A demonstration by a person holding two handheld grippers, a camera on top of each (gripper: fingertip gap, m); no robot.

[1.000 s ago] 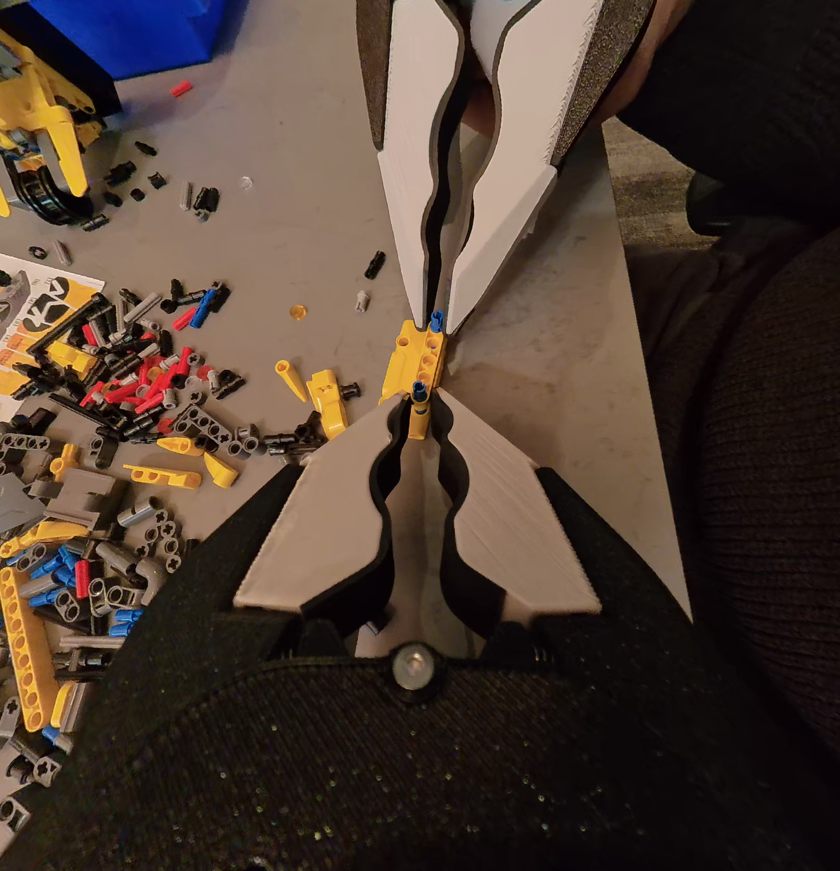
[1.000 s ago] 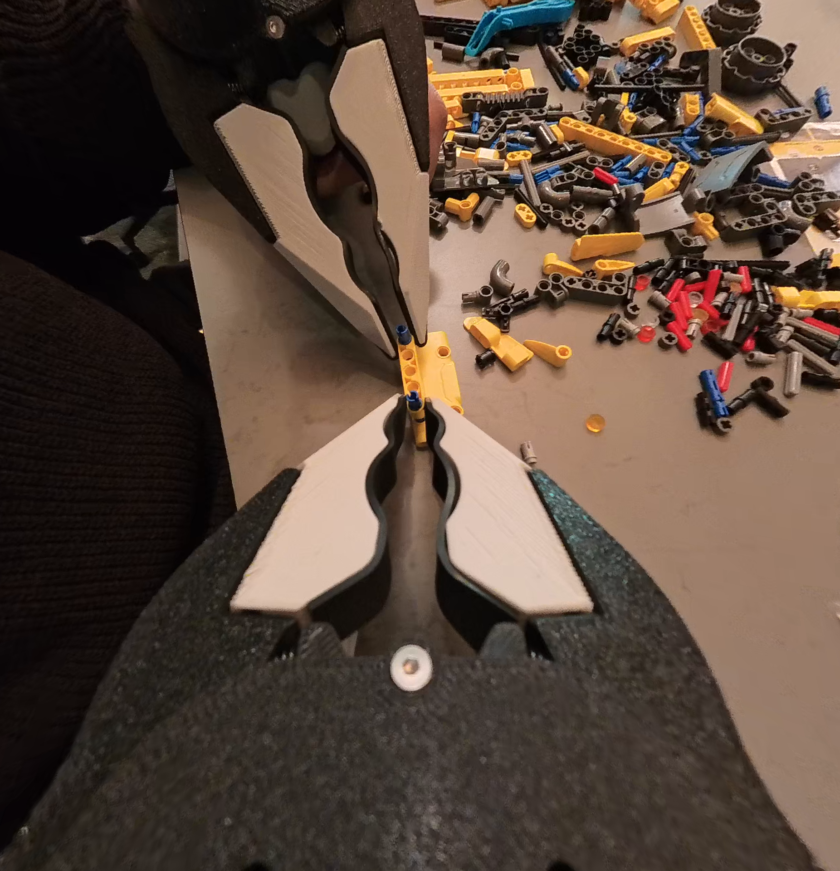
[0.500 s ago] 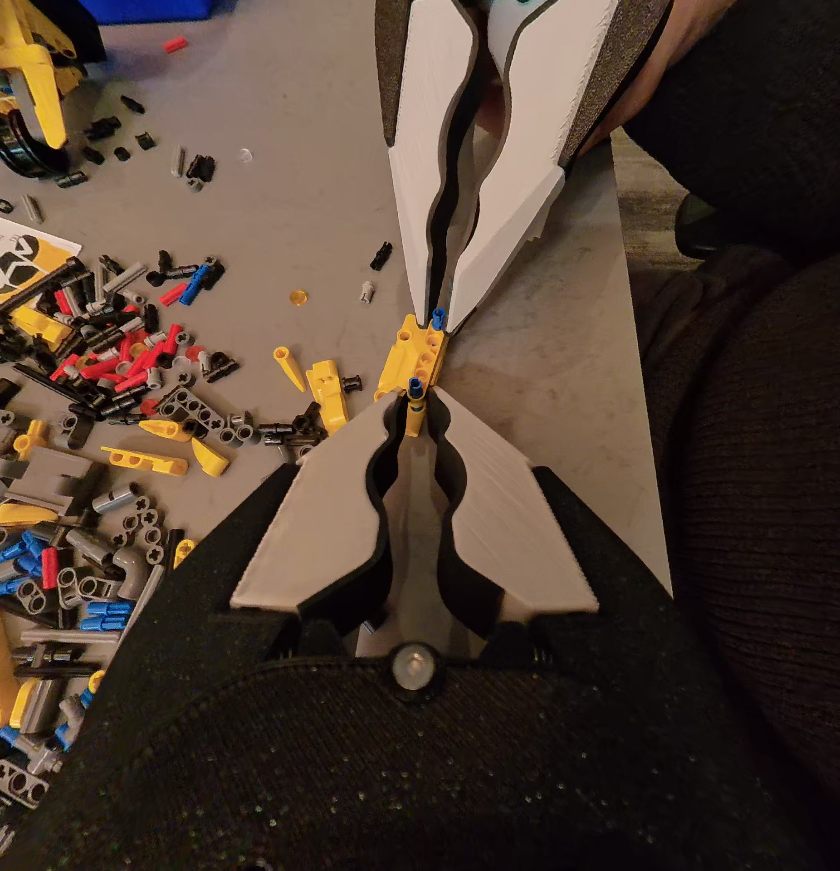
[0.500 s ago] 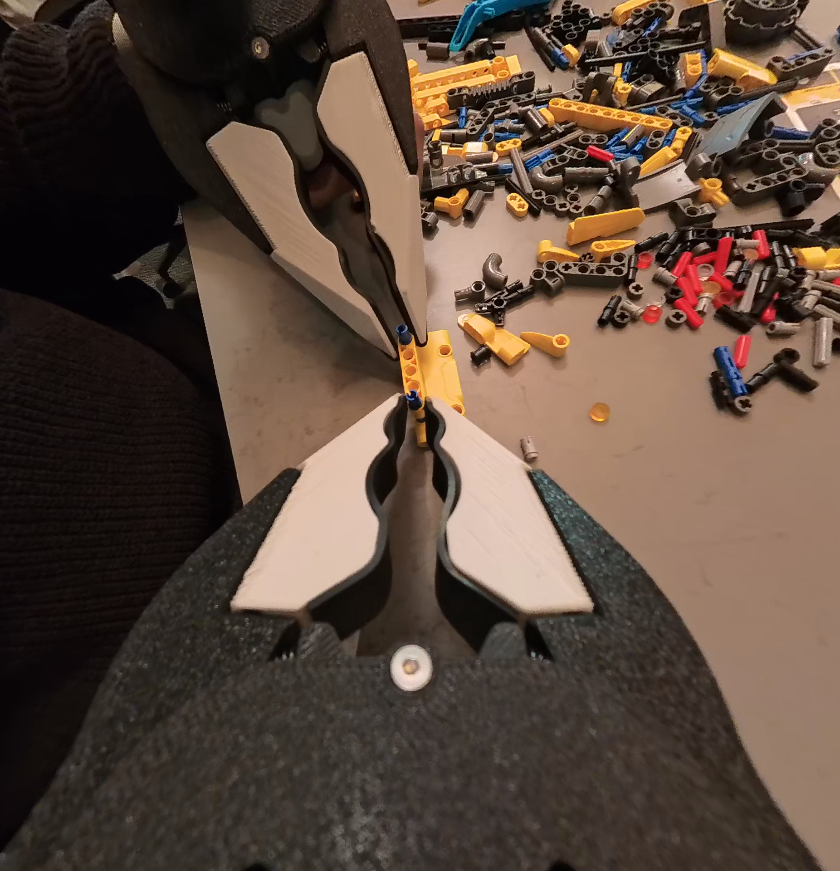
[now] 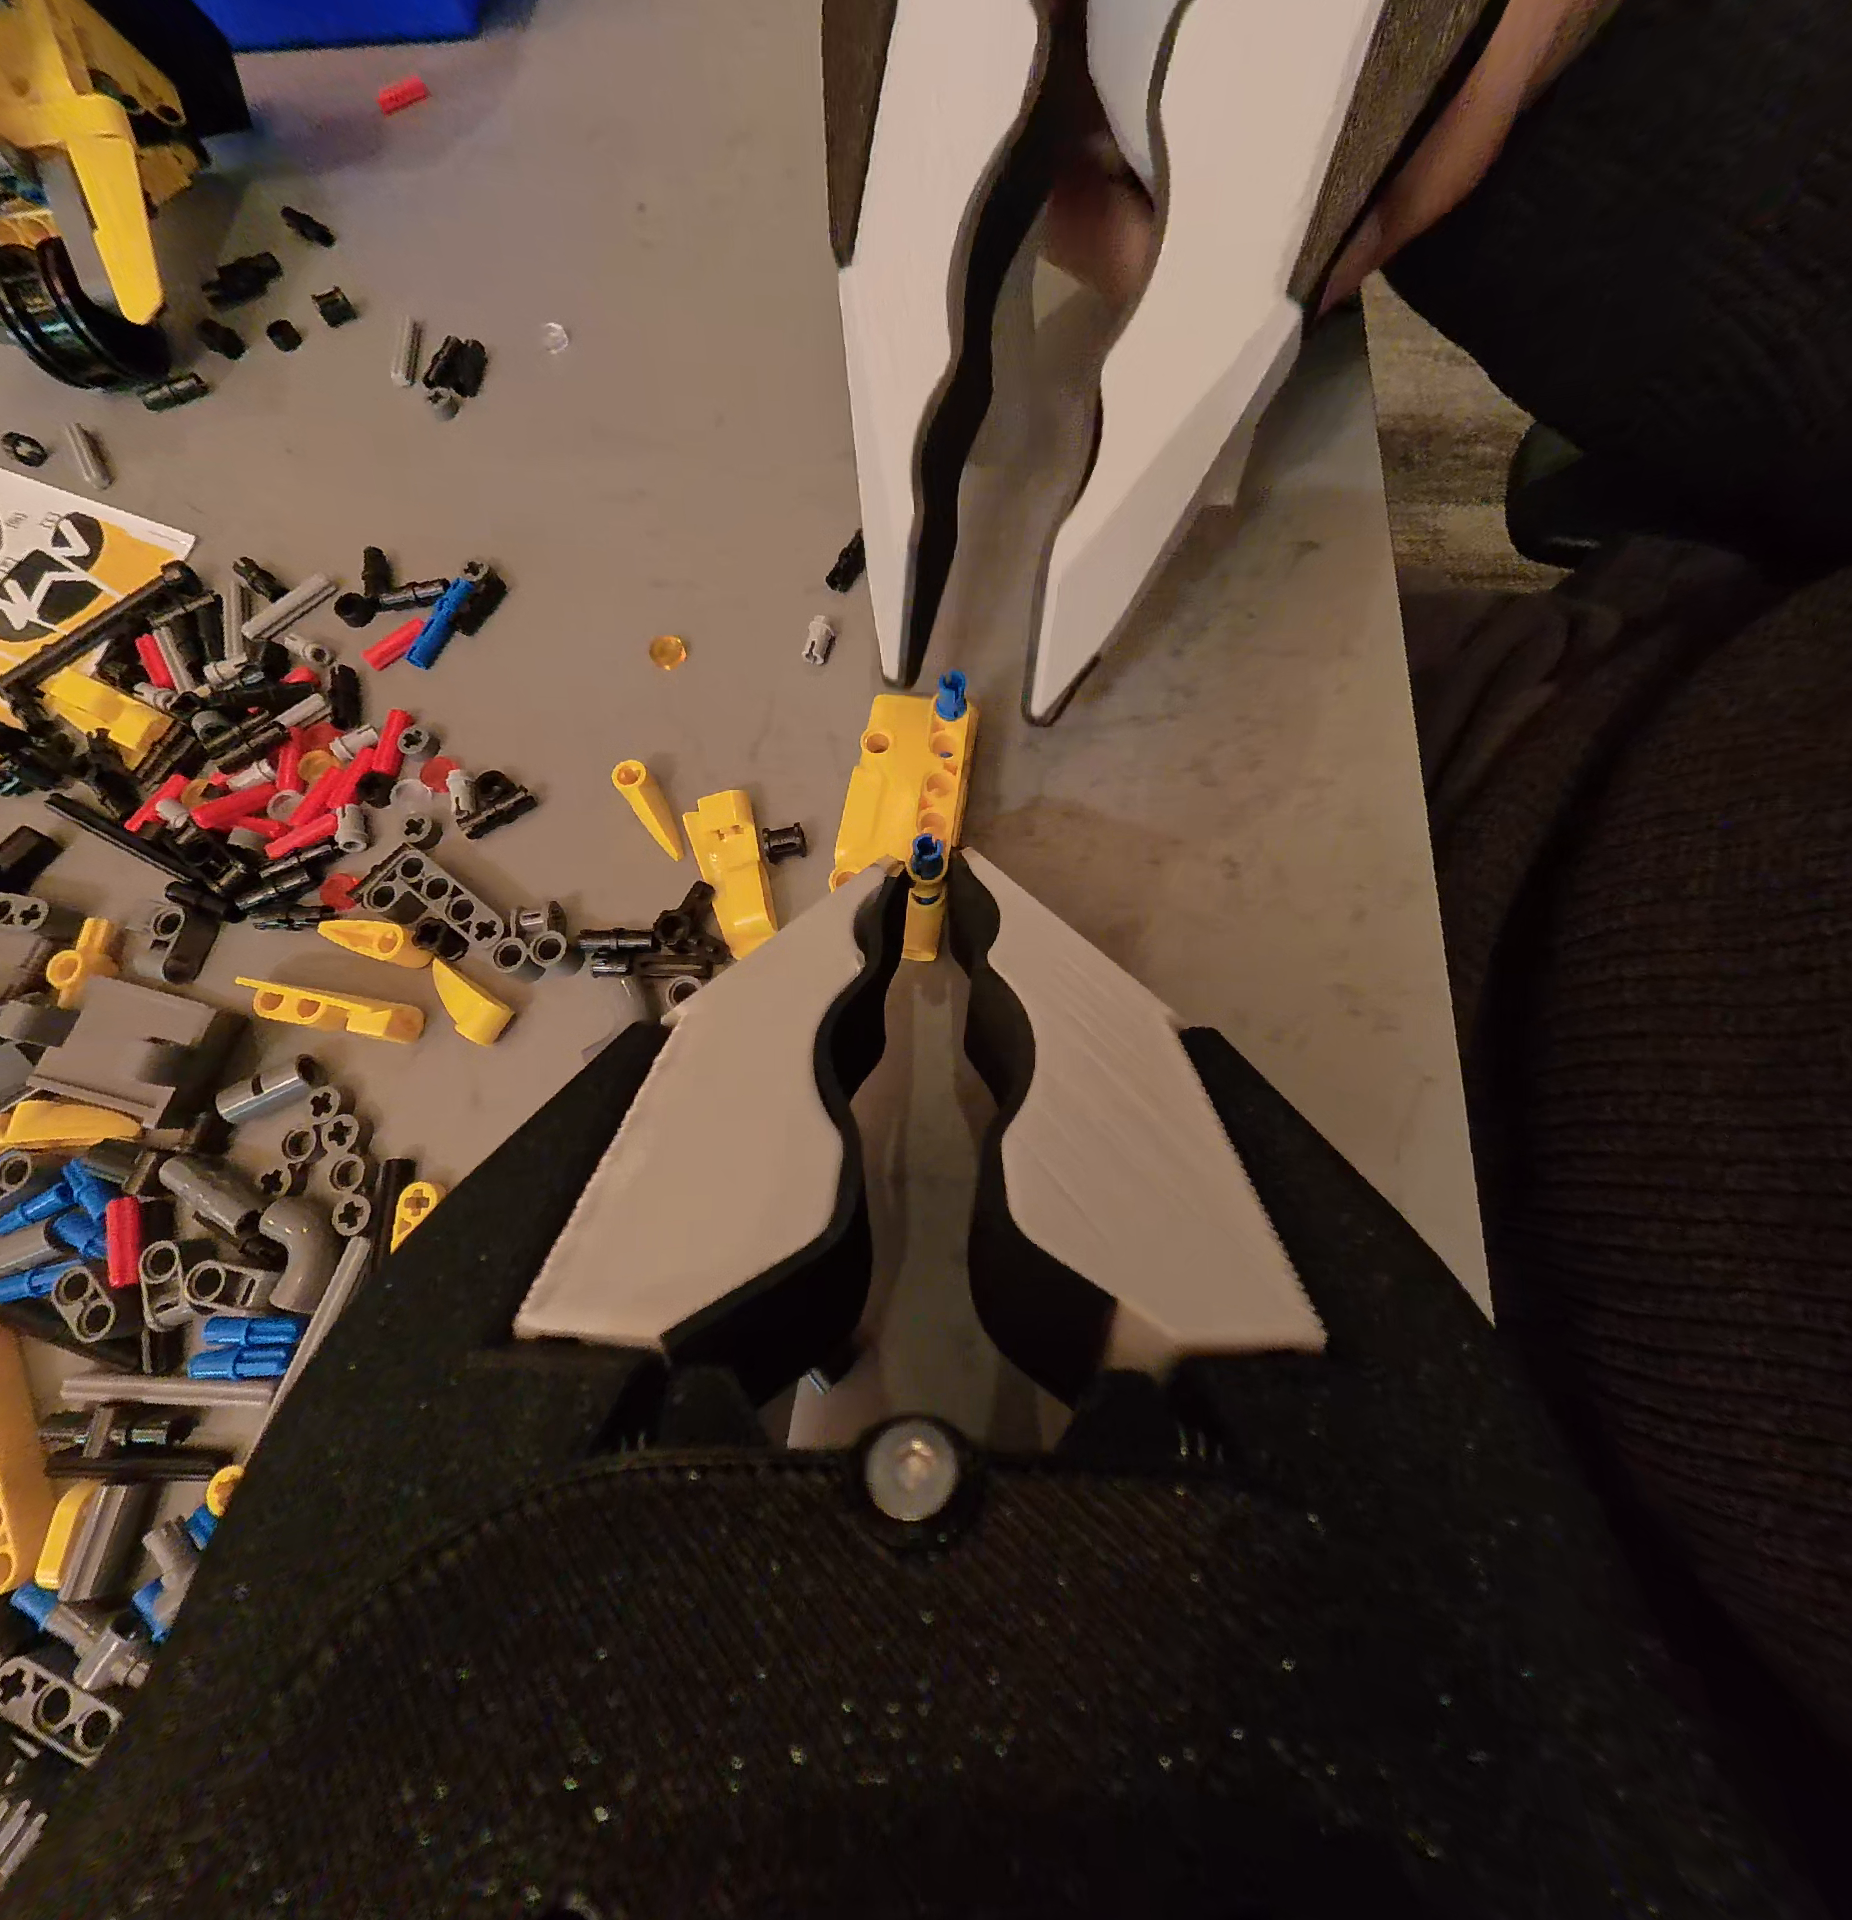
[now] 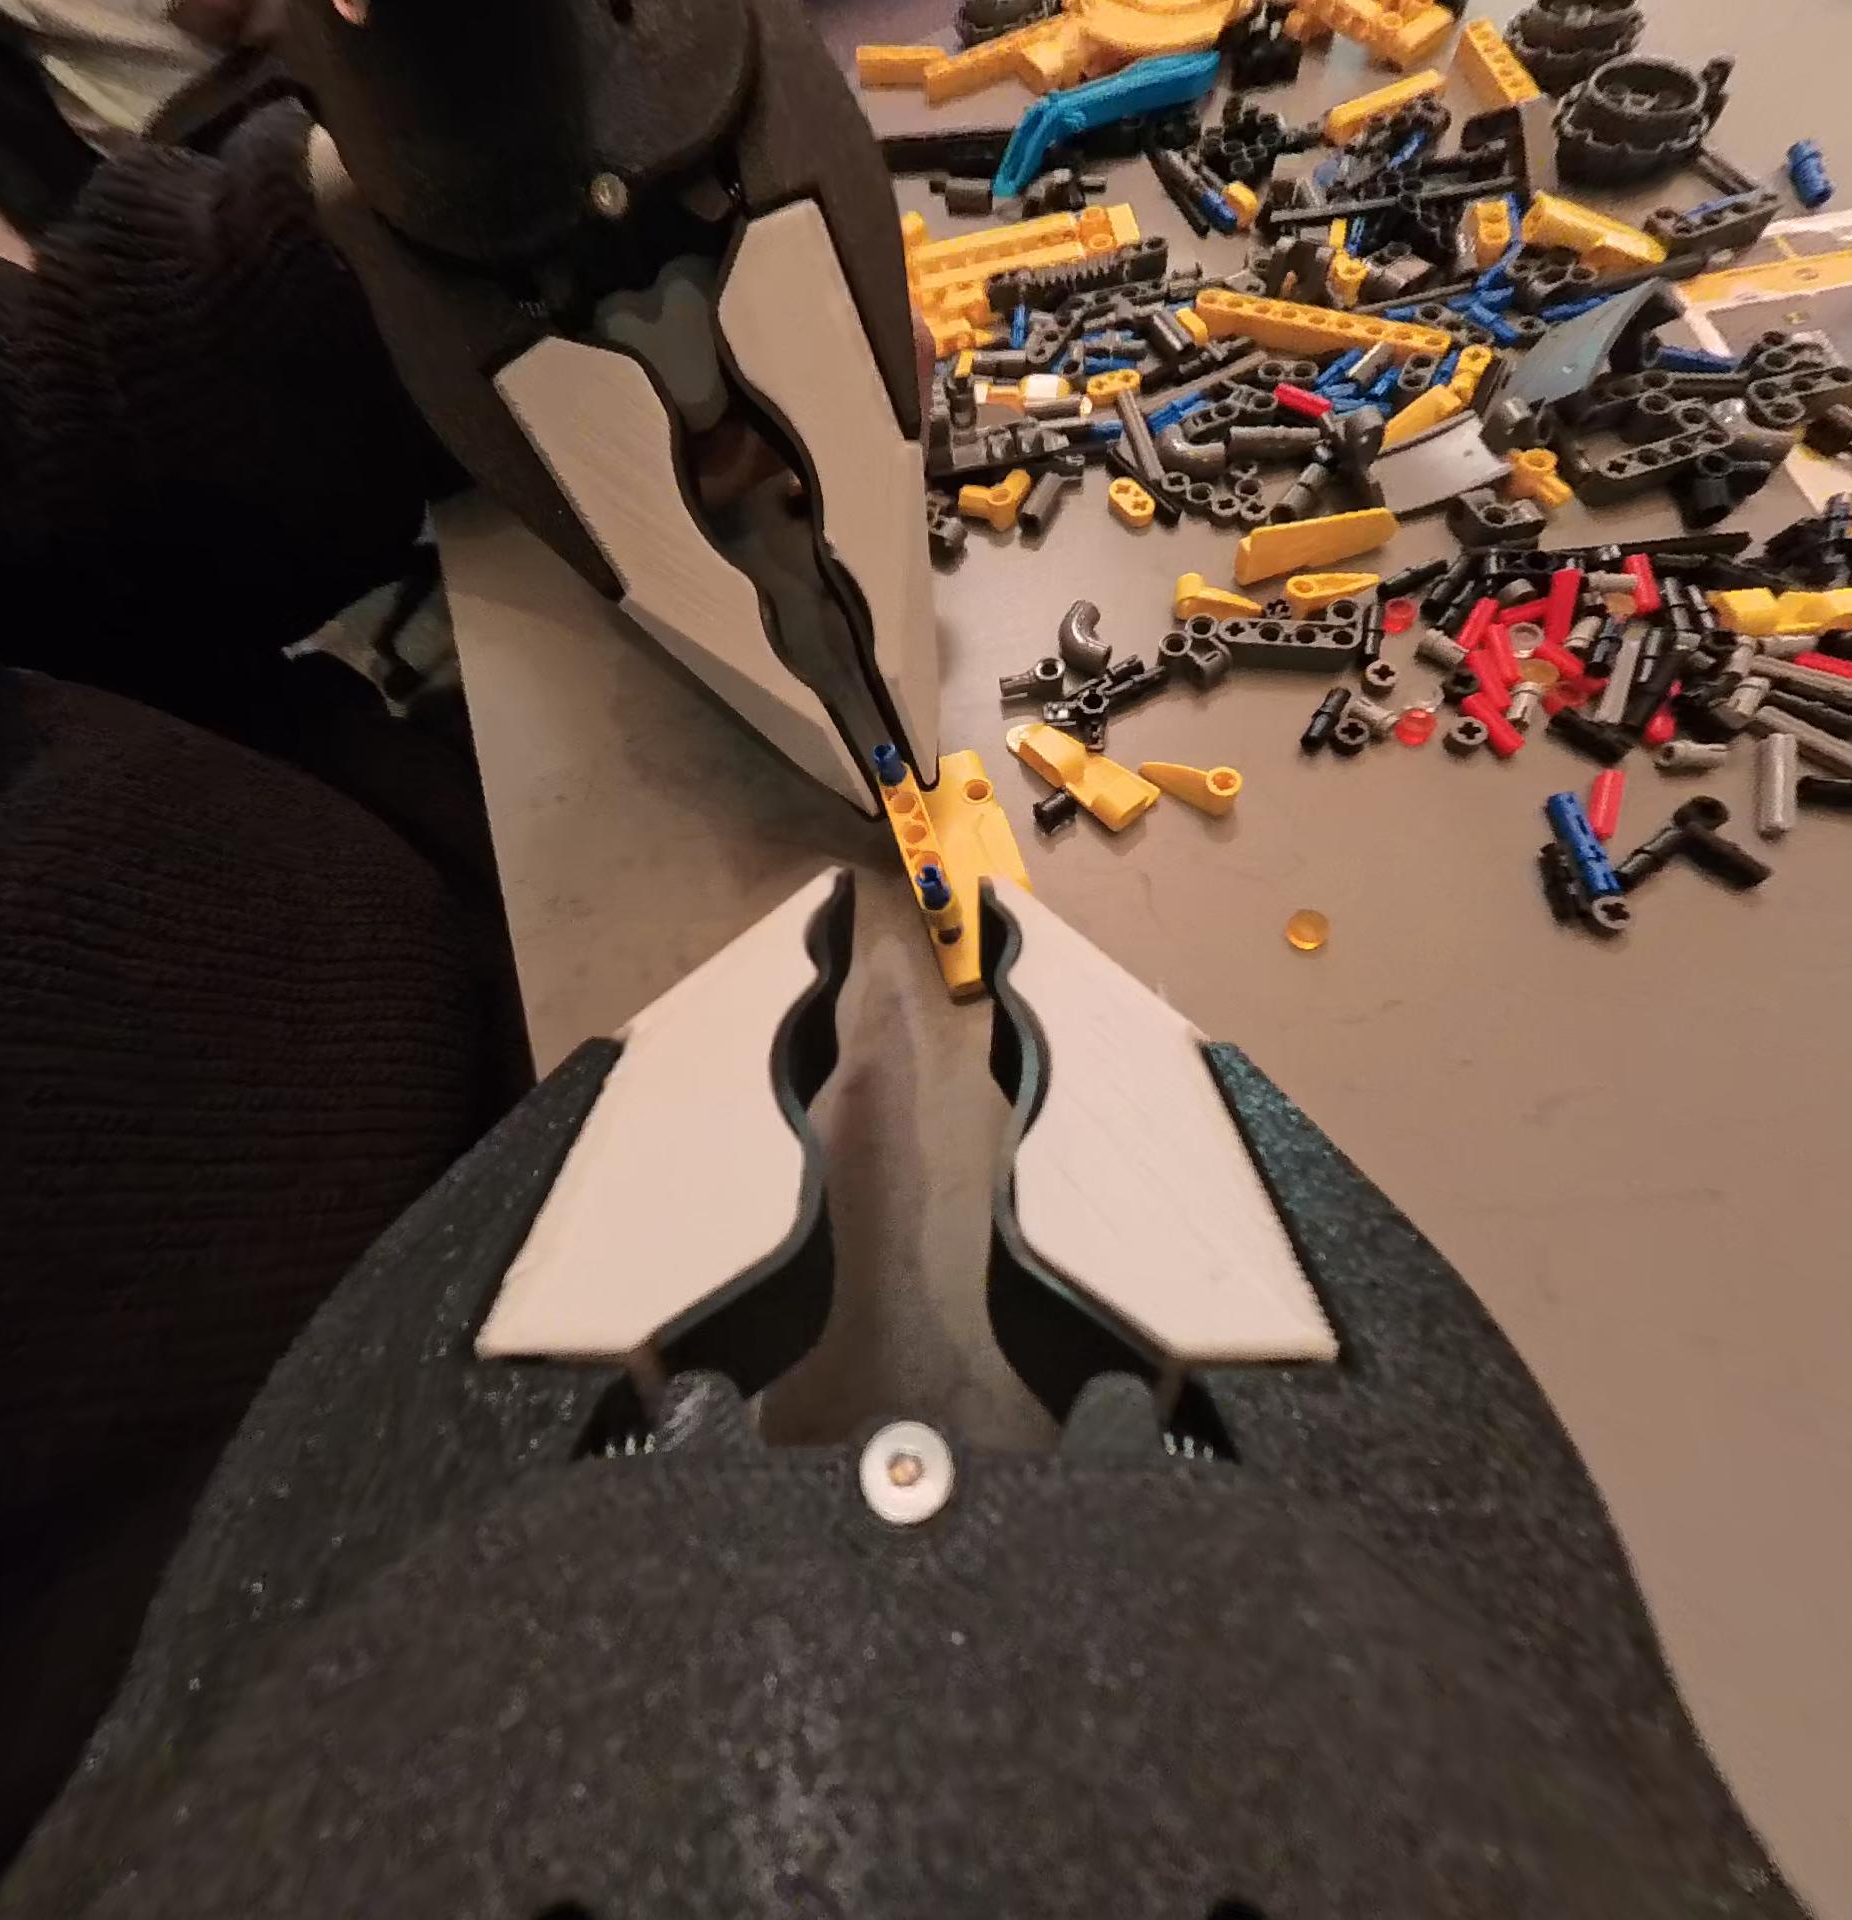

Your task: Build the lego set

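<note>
A yellow holed piece with two blue pins is held just over the grey table, near its edge. My left gripper is shut on its near end. My right gripper comes in from the top of the left wrist view, open, with its fingertips either side of the piece's far end. In the right wrist view my right gripper is open around the yellow piece, touching it only lightly if at all. My left gripper clamps the other end.
A pile of loose yellow, black, red, blue and grey parts covers the table's left, also in the right wrist view. A partly built yellow model and a booklet lie far left. The person's dark knitted clothing borders the table edge. My right tips are roughly 25 centimetres from the partly built yellow model.
My right gripper has opened and let go of the yellow piece. My left gripper stays shut on it. The piece has hardly moved.
</note>
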